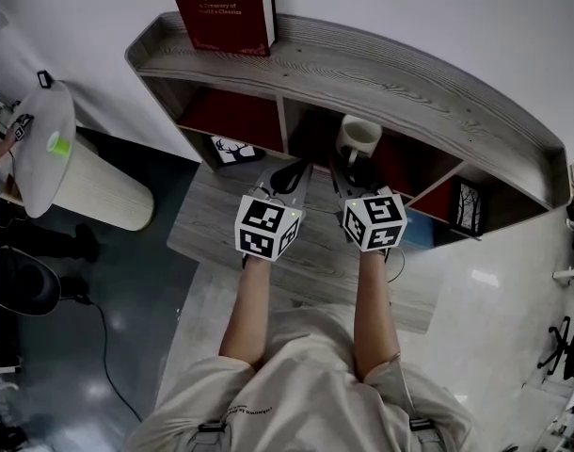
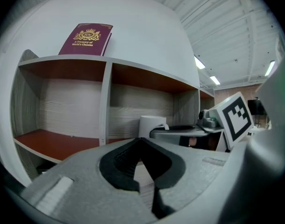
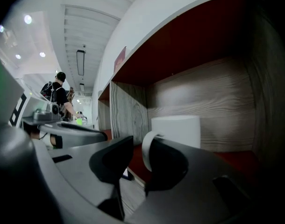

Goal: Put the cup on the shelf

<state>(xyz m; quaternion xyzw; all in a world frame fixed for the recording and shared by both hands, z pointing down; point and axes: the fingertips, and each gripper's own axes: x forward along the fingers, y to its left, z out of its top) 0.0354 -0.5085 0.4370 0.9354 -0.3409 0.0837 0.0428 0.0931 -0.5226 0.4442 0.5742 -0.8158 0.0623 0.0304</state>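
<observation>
Our right gripper (image 3: 140, 143) has its jaws parted and clamps nothing. The handle of the white cup (image 3: 176, 129) shows in the gap at their tips, close to the right-hand jaw, and we cannot tell whether it touches. Our left gripper (image 2: 142, 141) is clenched, tips together, with nothing in it. We see the cup upright on the red floor of the middle compartment of the shelf (image 1: 381, 78), at twelve o'clock from the right gripper in the head view, handle toward us. The left gripper sits just beside the right, at its nine o'clock. At eleven o'clock a dark red book (image 1: 221, 8) stands on the shelf's top board. A round white table (image 1: 38, 158) is well apart at nine o'clock.
</observation>
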